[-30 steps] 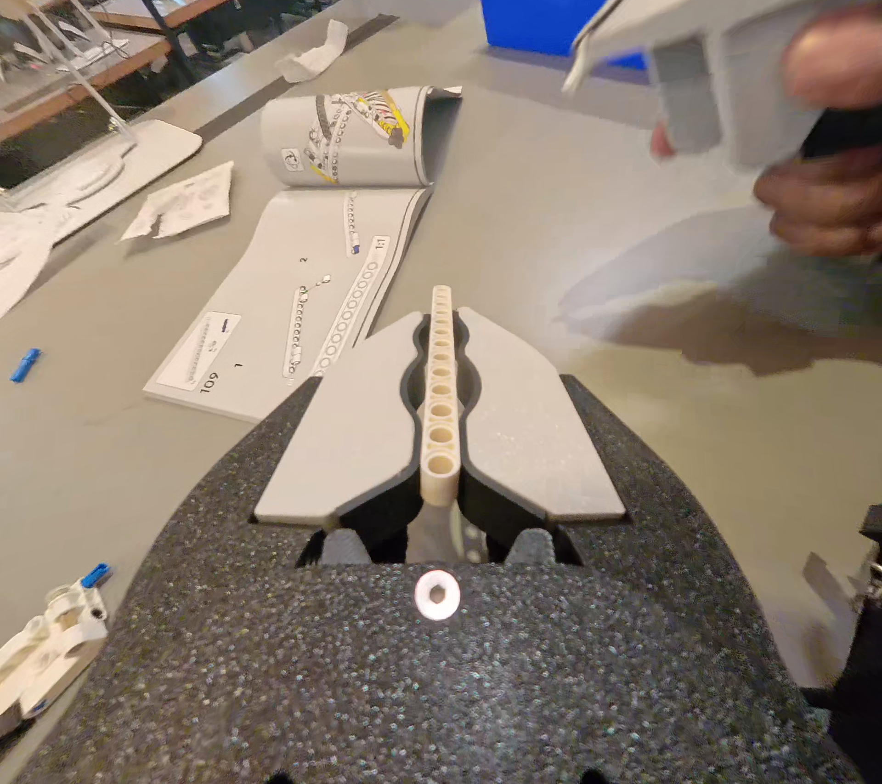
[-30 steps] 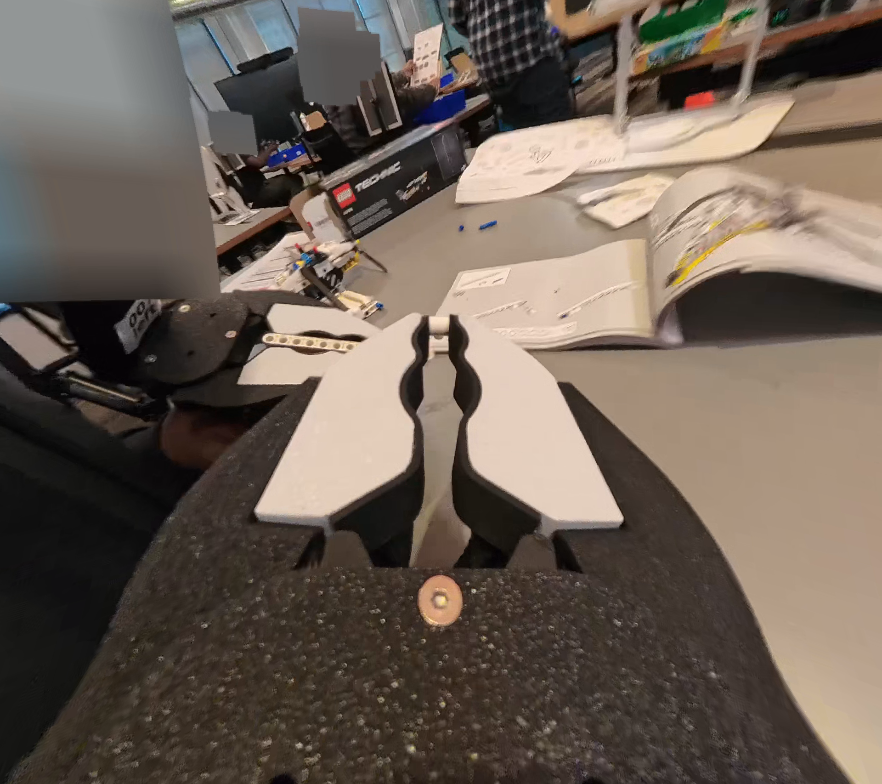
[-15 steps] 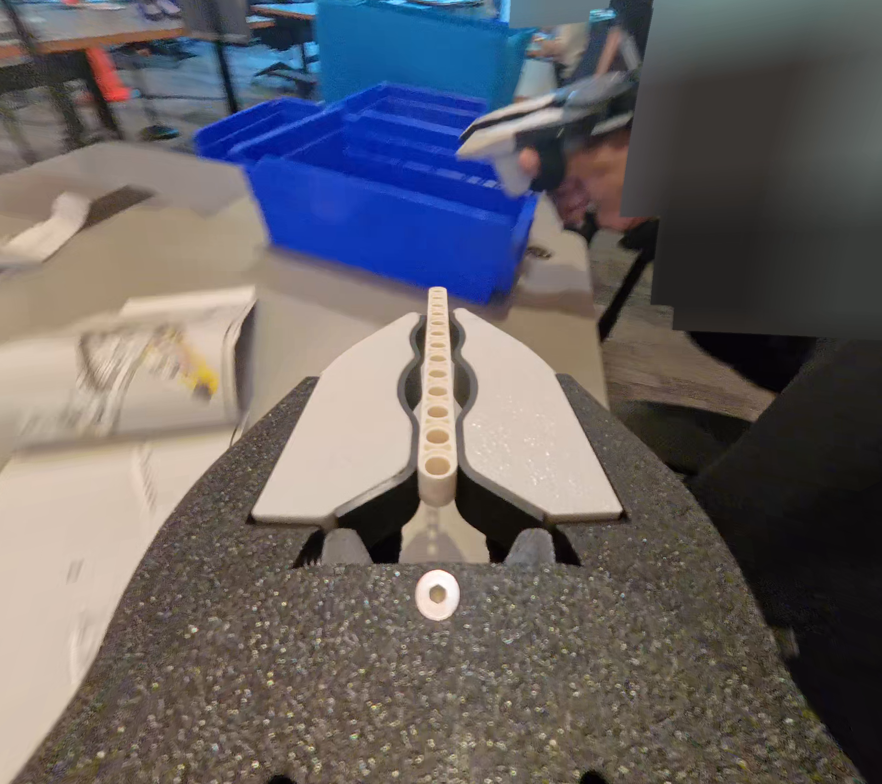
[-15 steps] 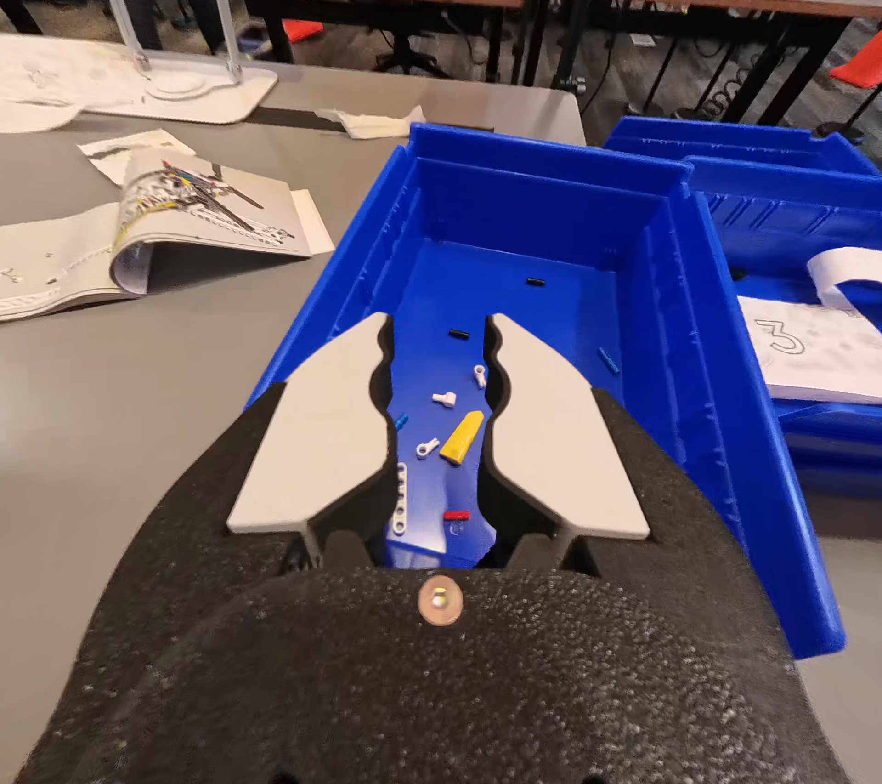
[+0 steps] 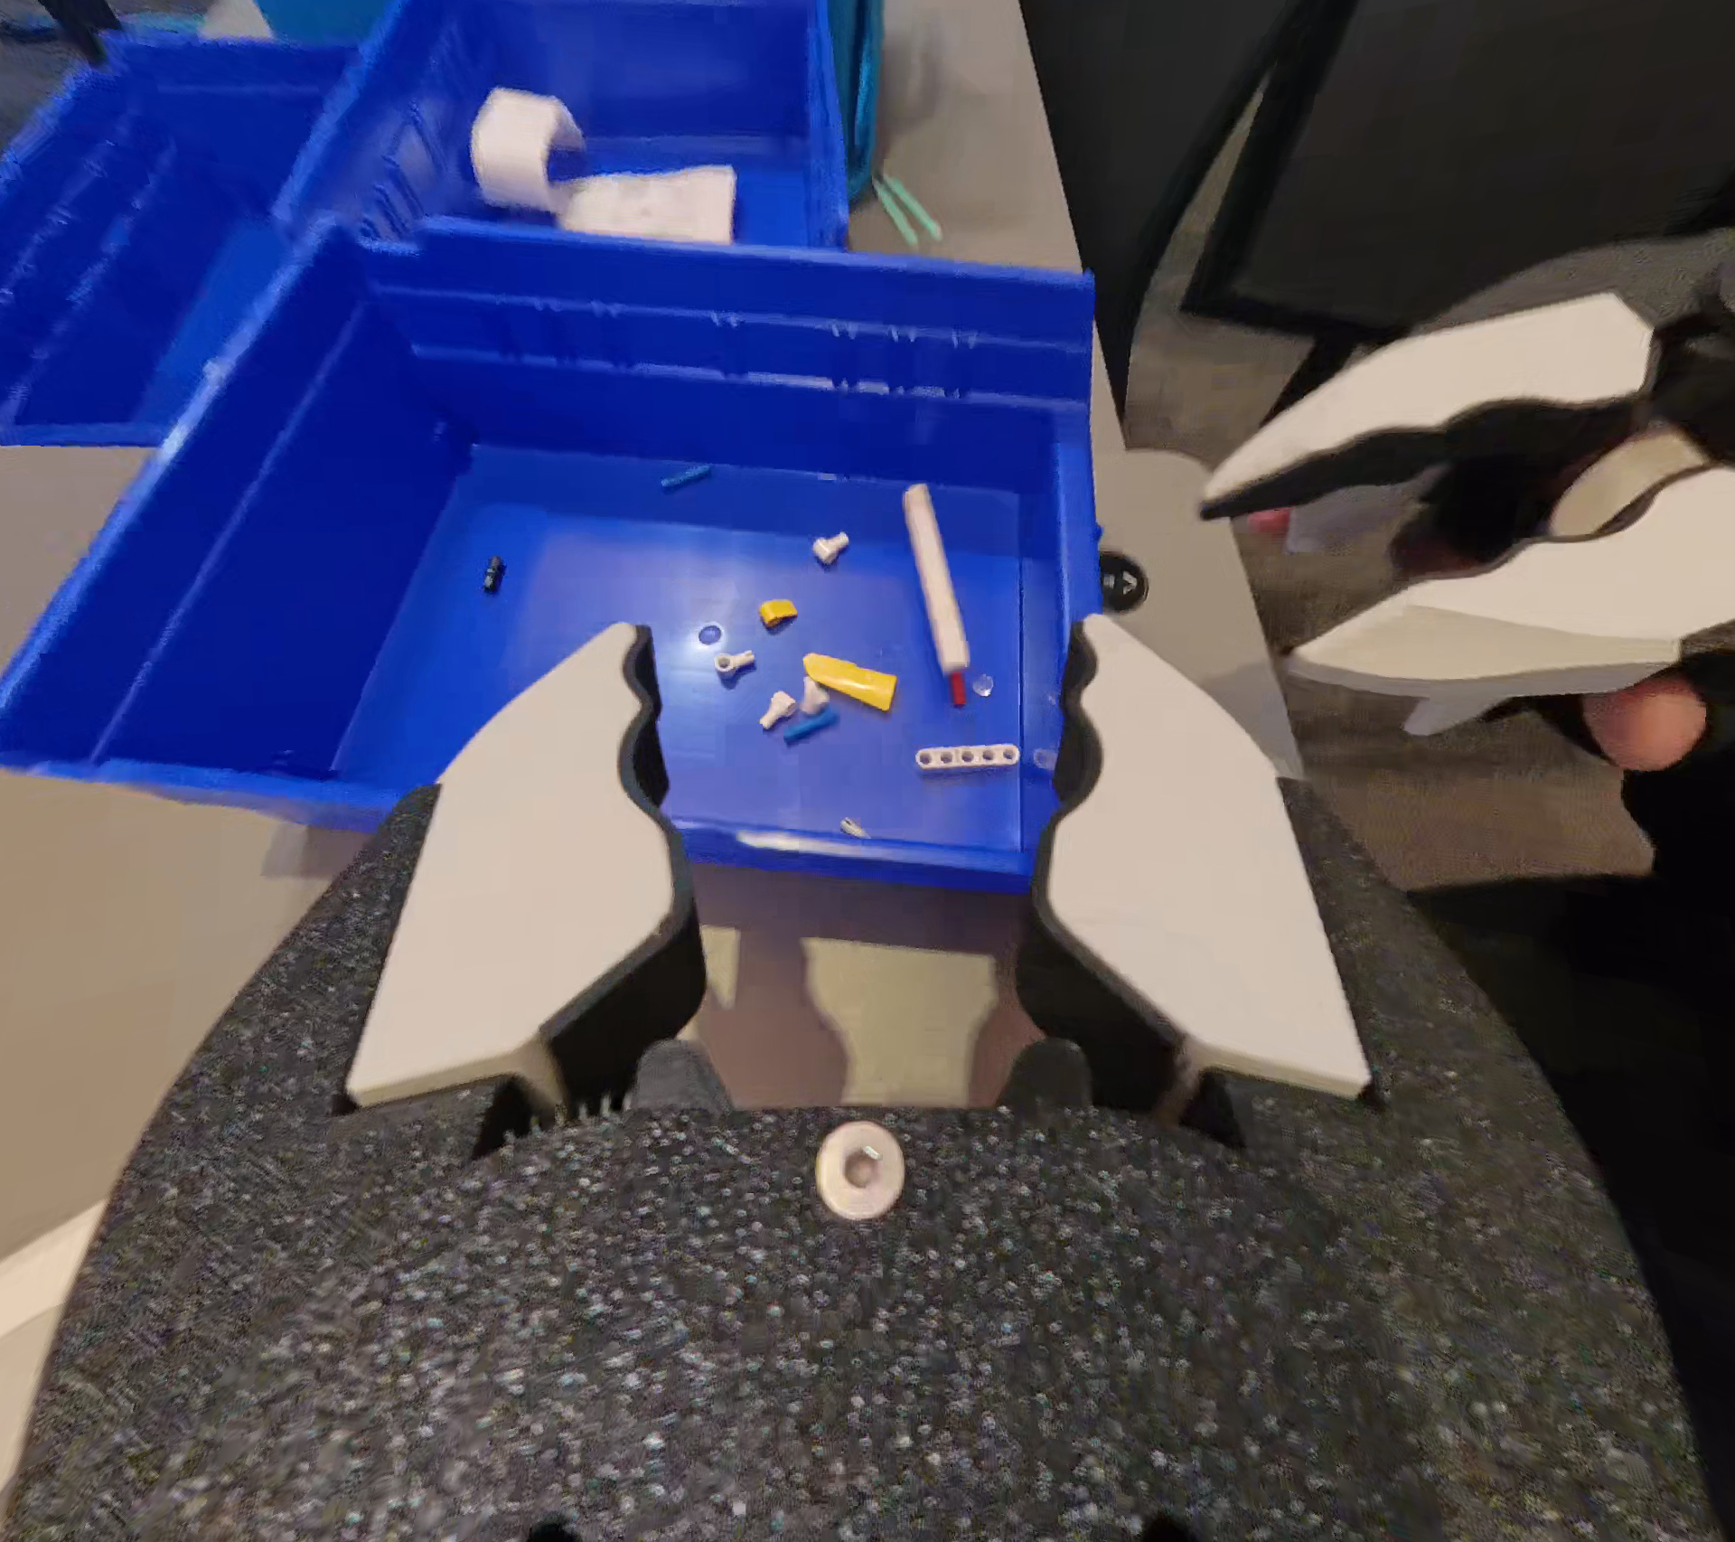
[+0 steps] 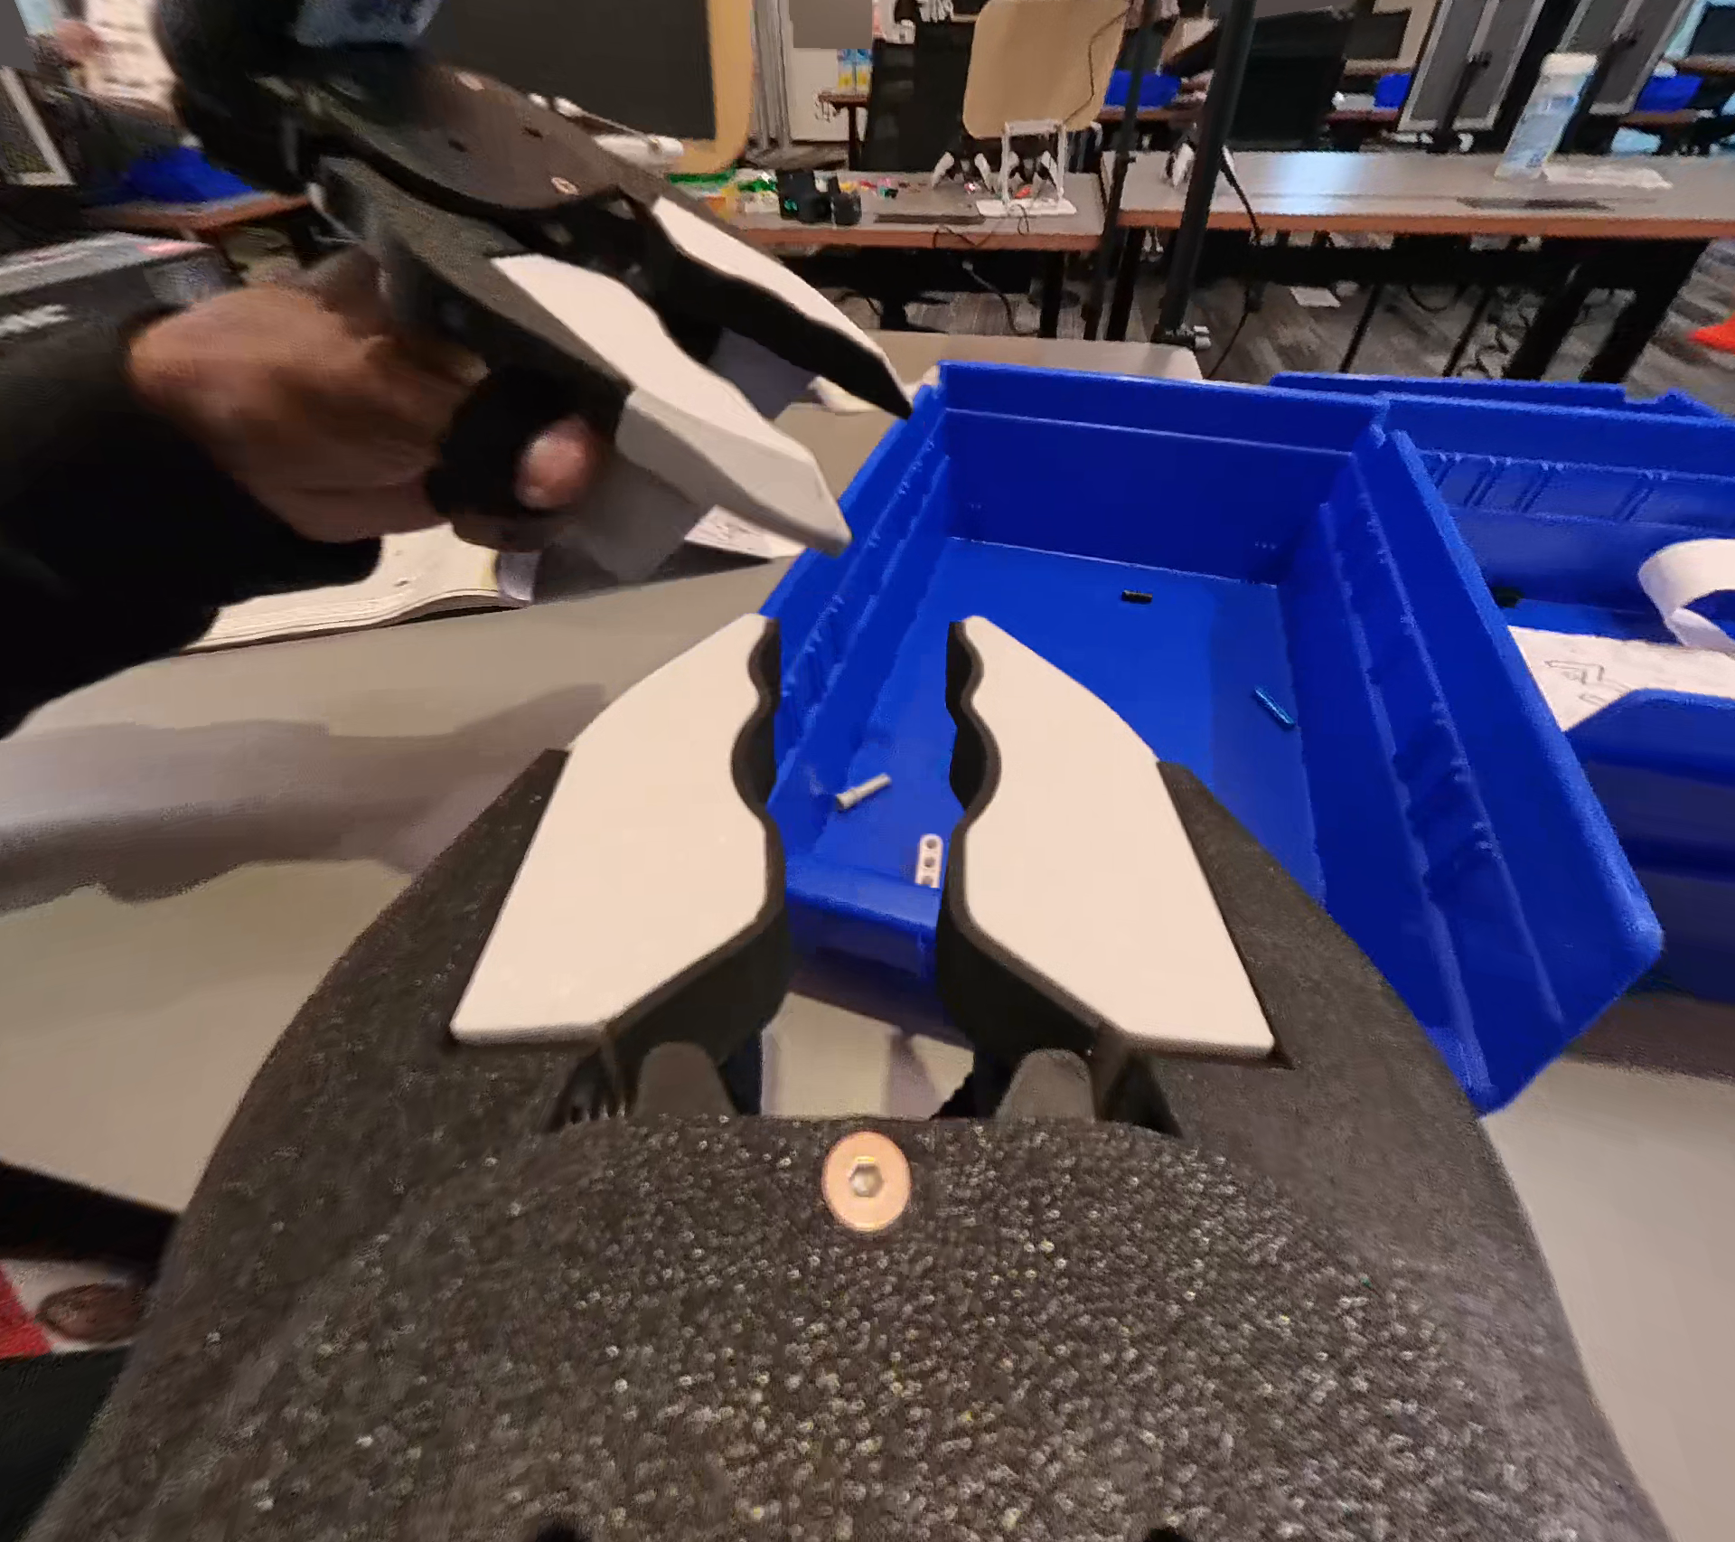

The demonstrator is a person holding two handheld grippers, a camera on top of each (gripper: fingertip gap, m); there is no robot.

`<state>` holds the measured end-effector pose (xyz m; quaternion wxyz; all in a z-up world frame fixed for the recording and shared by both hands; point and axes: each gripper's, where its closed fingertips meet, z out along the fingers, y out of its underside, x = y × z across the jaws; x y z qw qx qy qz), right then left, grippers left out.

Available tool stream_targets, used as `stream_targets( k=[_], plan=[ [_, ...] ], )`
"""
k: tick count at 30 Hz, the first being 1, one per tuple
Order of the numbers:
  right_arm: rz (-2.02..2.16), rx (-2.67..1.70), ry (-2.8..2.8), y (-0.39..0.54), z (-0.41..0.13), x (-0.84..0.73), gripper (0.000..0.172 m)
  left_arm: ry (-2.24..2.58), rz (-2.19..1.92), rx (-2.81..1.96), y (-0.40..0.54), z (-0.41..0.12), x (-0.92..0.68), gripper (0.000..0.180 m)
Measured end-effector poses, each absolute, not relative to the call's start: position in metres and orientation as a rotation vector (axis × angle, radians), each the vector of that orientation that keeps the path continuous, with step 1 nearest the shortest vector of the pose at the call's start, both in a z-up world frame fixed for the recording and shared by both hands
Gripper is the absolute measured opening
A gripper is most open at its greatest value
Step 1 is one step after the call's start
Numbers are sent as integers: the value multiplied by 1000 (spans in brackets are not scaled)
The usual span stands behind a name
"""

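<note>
From my end, the left gripper [image 5: 859,685] has its fingers spread wide with nothing between them, hanging over the near edge of the closest blue bin [image 5: 282,520] on the grey bench [image 5: 141,915]. On the bin floor past the fingertips I can make out a long white beam [image 5: 934,577] lying loose with a small red bit at its near end, a short white beam with holes [image 5: 967,758], a yellow wedge piece [image 5: 850,682], a smaller yellow piece [image 5: 776,611], a little blue pin [image 5: 809,725] and a few white connector bits I honestly can't tell apart since everything's a bit motion-smeared. The right gripper [image 6: 859,675] also has its fingers apart, not as wide, and the gap is bare; its left finger [image 6: 657,821] sits over the bin's wall, so most of the parts pile is blocked from that camera. All I get there is one small white pin [image 6: 864,791], the end of a holed piece [image 6: 928,856] poking out beside the other finger, a black pin [image 6: 1136,596] and a blue pin [image 6: 1274,706] farther back. In the right camera the left gripper shows up higher, held in a hand [image 6: 310,408], blurry. Behind sits a second blue bin [image 5: 601,41] with curled white paper [image 5: 526,149]; its contents are too soft to read. An open booklet [image 6: 376,605] is mostly hidden behind the hand.
</note>
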<state>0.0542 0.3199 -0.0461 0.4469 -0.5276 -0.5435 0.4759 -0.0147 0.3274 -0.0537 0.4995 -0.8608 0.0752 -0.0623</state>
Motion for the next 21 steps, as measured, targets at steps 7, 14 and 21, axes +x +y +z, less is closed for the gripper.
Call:
stream_targets(
  k=[7, 14, 21],
  plan=[
    [1320, -1096, -1572, 244, -45, 57, 32, 20, -3, -1706, 198, -4, -60, 89],
    [1503, -807, -1929, 129, -63, 32, 32, -259, 547, -1481, -10, 16, -152, 93],
    [1384, -574, -2235, 58, -104, -25, 21, -327, 815, -1340, -76, 40, -199, 32]
  ],
)
